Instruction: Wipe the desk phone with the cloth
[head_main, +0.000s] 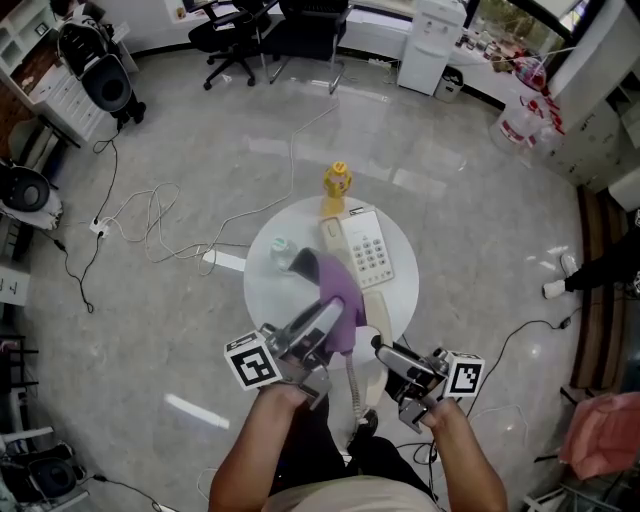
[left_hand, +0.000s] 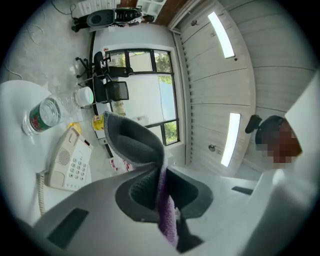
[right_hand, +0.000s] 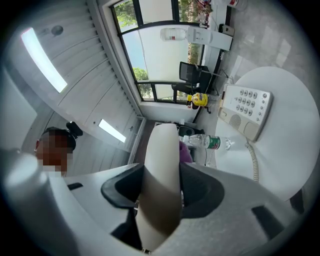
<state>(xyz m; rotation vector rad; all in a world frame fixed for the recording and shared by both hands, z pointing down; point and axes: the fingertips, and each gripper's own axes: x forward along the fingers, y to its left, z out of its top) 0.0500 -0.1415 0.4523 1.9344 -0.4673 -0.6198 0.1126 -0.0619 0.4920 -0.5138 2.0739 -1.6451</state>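
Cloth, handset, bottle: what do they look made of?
Cloth: soft knit or microfibre by the look, matte, with a fuzzy ribbed surface and limp folds; grey on one face, purple on the other.
Handset: hard moulded plastic, cream, smooth with a slight sheen.
Bottle: probably clear plastic; see-through, with glints.

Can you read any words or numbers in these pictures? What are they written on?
No text here is clear enough to quote.
Desk phone keys: the print is too small to read.
Water bottle label: green and red, too blurred to read.
Marker cubes: only black-and-white square patterns, no letters or numbers.
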